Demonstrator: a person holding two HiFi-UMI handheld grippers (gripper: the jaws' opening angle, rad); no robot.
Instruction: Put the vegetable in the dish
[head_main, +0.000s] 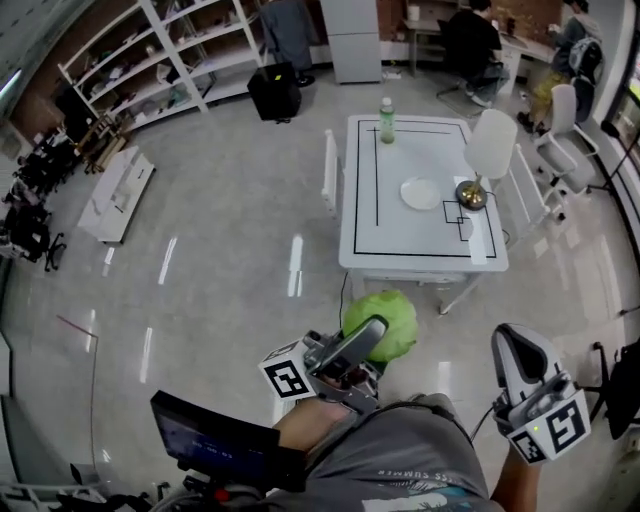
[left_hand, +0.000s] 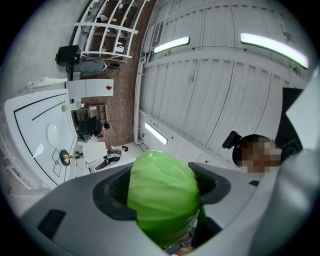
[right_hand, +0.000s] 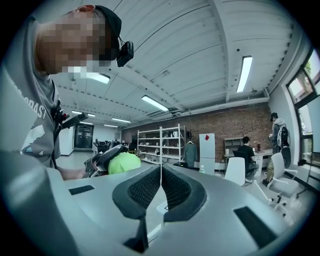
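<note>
Lamp (head_main: 490, 148) stands beside dish (head_main: 421, 193); left tongs (head_main: 372, 335) grip cabbage (head_main: 393, 316).

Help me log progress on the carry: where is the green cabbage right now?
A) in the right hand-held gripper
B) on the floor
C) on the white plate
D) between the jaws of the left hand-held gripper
D: the cabbage is clamped between the jaws of the left hand-held gripper, short of the table, while the right hand-held gripper is shut and empty.
</note>
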